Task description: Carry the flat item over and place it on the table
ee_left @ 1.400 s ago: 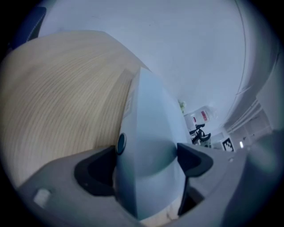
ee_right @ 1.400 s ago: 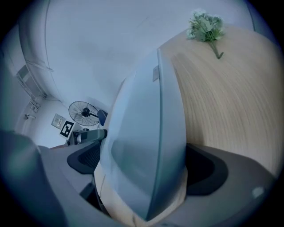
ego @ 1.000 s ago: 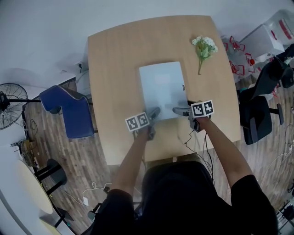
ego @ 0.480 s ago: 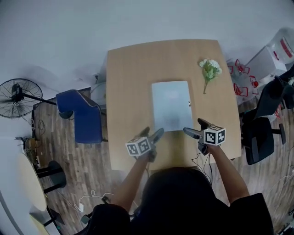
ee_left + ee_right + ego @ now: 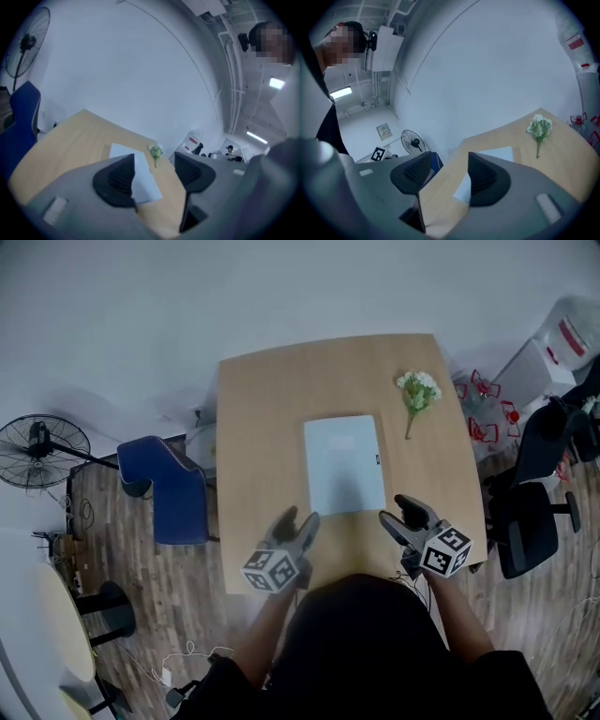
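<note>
Since I drew back a second ago, the flat item (image 5: 344,465) lies alone on the table (image 5: 262,427). My left gripper (image 5: 298,521) and right gripper (image 5: 401,512) are off its near edge, their fingers (image 5: 117,180) closing on nothing. Its small edge label is unreadable.

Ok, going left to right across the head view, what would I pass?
Standing fan → blue chair → flat white item → flower sprig → black office chair.
</note>
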Demonstrator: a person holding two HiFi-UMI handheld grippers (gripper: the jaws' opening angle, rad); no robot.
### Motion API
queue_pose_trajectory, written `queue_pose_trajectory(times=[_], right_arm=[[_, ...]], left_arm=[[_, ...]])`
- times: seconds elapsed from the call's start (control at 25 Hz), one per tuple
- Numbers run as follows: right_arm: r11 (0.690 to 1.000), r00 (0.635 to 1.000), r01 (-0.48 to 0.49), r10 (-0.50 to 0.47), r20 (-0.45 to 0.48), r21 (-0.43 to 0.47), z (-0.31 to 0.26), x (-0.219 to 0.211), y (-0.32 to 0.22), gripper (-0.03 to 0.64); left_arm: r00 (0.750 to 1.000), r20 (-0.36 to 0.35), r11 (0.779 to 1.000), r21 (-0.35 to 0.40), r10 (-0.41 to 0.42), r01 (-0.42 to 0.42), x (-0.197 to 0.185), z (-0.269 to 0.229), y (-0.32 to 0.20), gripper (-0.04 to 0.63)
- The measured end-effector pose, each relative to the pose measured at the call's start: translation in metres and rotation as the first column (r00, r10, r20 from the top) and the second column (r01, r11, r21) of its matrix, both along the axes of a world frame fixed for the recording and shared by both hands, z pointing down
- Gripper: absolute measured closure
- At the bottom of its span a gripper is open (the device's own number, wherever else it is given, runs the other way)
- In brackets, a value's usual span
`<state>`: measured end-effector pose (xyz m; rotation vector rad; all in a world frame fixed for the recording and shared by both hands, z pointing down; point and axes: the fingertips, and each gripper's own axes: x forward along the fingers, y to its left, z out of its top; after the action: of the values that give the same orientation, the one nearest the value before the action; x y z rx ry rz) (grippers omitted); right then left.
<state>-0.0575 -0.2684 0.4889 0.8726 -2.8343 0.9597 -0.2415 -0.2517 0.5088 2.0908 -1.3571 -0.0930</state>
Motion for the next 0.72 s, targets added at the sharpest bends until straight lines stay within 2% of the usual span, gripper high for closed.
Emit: queue_pose_trajectory(times=[0.12,0.2,0.28,0.36,0.44,0.52,0.6,0.64,0.68,0.72], right_arm=[[0.990,0.998,-0.035,0.041,-0.045,0.138,-0.022,0.010,0.000,0.484],[0.972,0.993,-0.040,0.064,-0.098,0.232,-0.029,0.014,-0.001,0.605],[0.961,0.988,-0.049,0.088,-0.130,0.273,-0.031,0.019,-0.005,0.617],[0.955,0.979,-0.079,0.128,-0.157,0.285,-0.031,0.032,-0.013,0.617],[0.943,0.965,-0.114,0.181,-0.191,0.314,-0.031,0.048,-0.022,0.617],[0.922,0.954,-0.153,0.232,-0.191,0.357,-0.035,0.062,-0.029,0.617],[0.903,0.947,-0.196,0.276,-0.166,0.384,-0.038,0.075,-0.033,0.617],[0.898,0.942,-0.209,0.292,-0.169,0.386,-0.037,0.080,-0.035,0.617],[0.898,0.936,-0.214,0.301,-0.183,0.384,-0.034,0.084,-0.038,0.617],[0.900,0.930,-0.214,0.306,-0.201,0.379,-0.030,0.086,-0.039,0.617]], left_arm=[[0.994,0.089,0.987,0.153,-0.064,0.050,-0.007,-0.038,-0.008,0.494],[0.989,0.099,0.975,0.201,-0.111,0.089,-0.017,-0.052,-0.012,0.595],[0.986,0.081,0.970,0.203,-0.149,0.130,-0.027,-0.057,-0.015,0.595],[0.978,0.106,0.968,0.196,-0.180,0.157,-0.034,-0.055,-0.016,0.595],[0.966,0.166,0.966,0.198,-0.199,0.165,-0.038,-0.052,-0.016,0.595],[0.944,0.262,0.966,0.214,-0.202,0.147,-0.042,-0.050,-0.013,0.595],[0.895,0.405,0.964,0.250,-0.184,0.086,-0.041,-0.052,-0.009,0.595],[0.873,0.455,0.963,0.264,-0.177,0.057,-0.039,-0.053,-0.007,0.595],[0.868,0.464,0.961,0.271,-0.176,0.050,-0.038,-0.055,-0.006,0.595],[0.882,0.436,0.961,0.267,-0.181,0.066,-0.040,-0.055,-0.005,0.595]])
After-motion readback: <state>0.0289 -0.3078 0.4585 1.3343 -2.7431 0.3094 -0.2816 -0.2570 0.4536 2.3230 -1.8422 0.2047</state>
